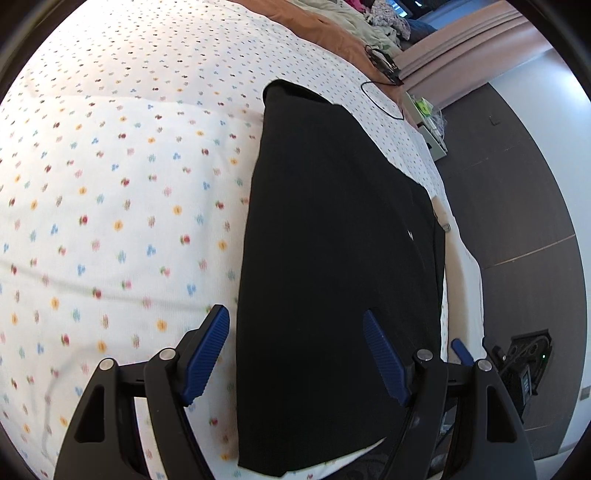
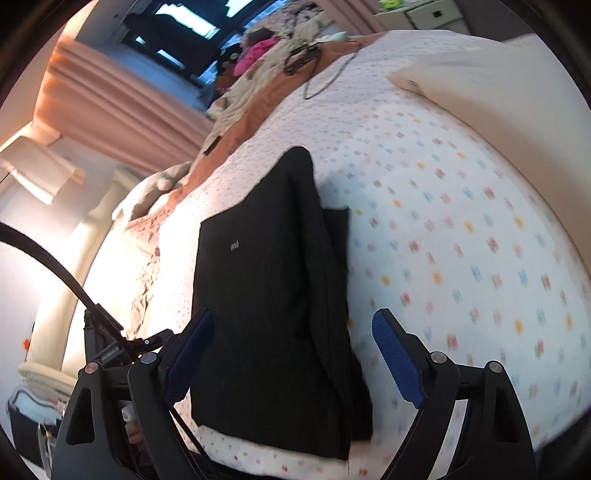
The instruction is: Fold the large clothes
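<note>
A black garment point(image 1: 332, 258) lies flat on the bed, folded into a long narrow strip with a small white logo. It also shows in the right wrist view point(image 2: 273, 295), with a folded layer sticking out on its right side. My left gripper point(image 1: 295, 325) is open and empty, hovering over the near end of the strip. My right gripper point(image 2: 293, 332) is open and empty, its blue pads point(image 2: 397, 363) standing either side of the garment's near end. Neither gripper holds cloth.
The bed has a white cover with small coloured flowers point(image 1: 110, 184). An orange blanket point(image 1: 314, 26), a pile of clothes point(image 2: 258, 55) and a black cable point(image 1: 384, 74) lie at the far end. A cream pillow point(image 2: 498, 85) sits at the right. Dark floor point(image 1: 517, 221) runs beside the bed.
</note>
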The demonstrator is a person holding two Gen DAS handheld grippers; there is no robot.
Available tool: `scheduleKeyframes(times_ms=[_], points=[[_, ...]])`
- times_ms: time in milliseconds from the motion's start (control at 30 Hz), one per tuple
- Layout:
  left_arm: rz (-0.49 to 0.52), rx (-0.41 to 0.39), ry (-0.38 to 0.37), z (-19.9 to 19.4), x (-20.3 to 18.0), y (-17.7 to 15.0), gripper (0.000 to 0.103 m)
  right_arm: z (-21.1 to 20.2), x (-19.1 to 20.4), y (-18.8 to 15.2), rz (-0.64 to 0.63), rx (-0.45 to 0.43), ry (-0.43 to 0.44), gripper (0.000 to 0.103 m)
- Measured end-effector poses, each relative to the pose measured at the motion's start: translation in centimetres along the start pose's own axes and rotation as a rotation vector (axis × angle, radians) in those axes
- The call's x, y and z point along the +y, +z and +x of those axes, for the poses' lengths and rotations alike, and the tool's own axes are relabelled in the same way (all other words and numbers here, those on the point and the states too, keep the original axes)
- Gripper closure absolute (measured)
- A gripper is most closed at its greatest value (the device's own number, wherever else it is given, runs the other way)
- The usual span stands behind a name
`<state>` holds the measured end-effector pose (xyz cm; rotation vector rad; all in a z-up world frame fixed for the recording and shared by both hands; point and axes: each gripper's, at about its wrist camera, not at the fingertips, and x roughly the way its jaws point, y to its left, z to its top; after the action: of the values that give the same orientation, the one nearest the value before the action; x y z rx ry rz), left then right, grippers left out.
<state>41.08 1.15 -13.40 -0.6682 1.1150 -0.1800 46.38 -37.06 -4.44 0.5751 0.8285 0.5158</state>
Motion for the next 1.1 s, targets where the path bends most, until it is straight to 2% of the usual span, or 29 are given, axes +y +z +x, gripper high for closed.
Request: scheduleKeyframes(times_ms=[67, 267, 533, 600, 867, 933, 1000, 1100], points=[[-0.005, -0.004, 0.0, 0.4, 0.2, 0.9, 0.028, 1.5, -0.1, 1.2, -0.014, 0.021, -0.001, 0.016], [-0.01, -0.006, -0.006, 1.9, 0.5, 3.2, 0.028, 6.5, -1.3, 4.3, -0.004, 0.126, 0.076, 0.016], [-0.008, 0.005, -0.005, 4.1, 1.2, 5.2, 0.028, 12.7, -4.1, 6.8, 0.072, 0.216, 0.14, 0.016], [-0.014, 0.008, -0.011, 4.6, 1.5, 5.6, 0.028, 13.9, -4.0, 7.2, 0.054, 0.235, 0.185, 0.016], [-0.019, 0.007, -0.054, 6.5, 1.6, 7.3, 0.028, 18.6, -2.3, 9.2, -0.007, 0.31, 0.226, 0.017], [-0.007, 0.008, -0.061, 7.2, 1.5, 7.6, 0.028, 19.5, -2.3, 9.7, -0.004, 0.332, 0.246, 0.025], [-0.011, 0.018, -0.068, 7.6, 1.6, 7.8, 0.028, 20.1, -2.9, 10.2, 0.021, 0.354, 0.263, 0.045], [0.006, 0.014, -0.059, 7.6, 1.0, 7.8, 0.038, 21.0, -3.2, 10.6, 0.028, 0.373, 0.272, 0.066]])
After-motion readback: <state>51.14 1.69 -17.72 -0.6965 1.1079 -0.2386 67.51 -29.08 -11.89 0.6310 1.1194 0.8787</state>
